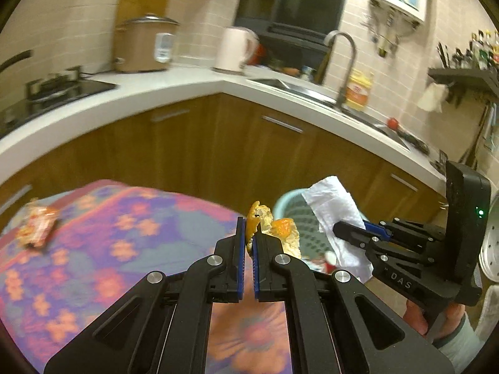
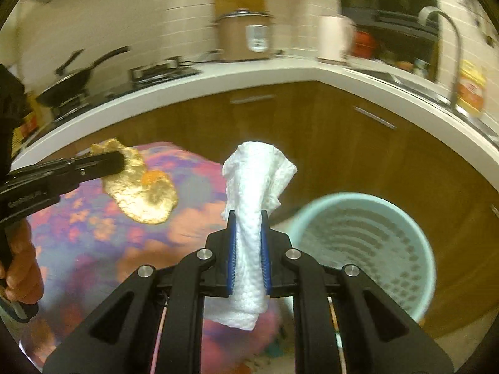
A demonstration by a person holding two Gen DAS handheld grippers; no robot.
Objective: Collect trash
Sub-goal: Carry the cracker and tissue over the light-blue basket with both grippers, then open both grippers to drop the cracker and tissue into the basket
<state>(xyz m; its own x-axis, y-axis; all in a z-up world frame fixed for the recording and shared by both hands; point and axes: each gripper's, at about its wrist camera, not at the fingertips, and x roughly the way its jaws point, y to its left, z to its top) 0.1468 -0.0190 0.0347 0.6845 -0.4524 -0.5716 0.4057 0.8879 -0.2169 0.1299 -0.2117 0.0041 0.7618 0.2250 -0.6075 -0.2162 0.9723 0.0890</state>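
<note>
My left gripper (image 1: 248, 229) is shut on an orange peel (image 1: 282, 229), which hangs to the right of its tips above the flowered tablecloth (image 1: 103, 249). The same peel (image 2: 142, 194) shows in the right wrist view under the left gripper (image 2: 120, 160). My right gripper (image 2: 248, 224) is shut on a crumpled white paper towel (image 2: 255, 180), held upright beside the table's edge. From the left wrist view the right gripper (image 1: 338, 229) pinches the towel (image 1: 335, 205) in front of a pale green slotted bin (image 1: 291, 199). The bin (image 2: 371, 243) stands on the floor, lower right.
A snack wrapper (image 1: 37, 226) lies on the tablecloth at far left. Behind runs a white counter (image 1: 174, 90) with brown cabinets, a stove (image 1: 56, 88), rice cooker (image 1: 145, 45), kettle (image 1: 234, 50) and sink tap (image 1: 343, 59). A person's hand (image 2: 21, 268) grips the left tool.
</note>
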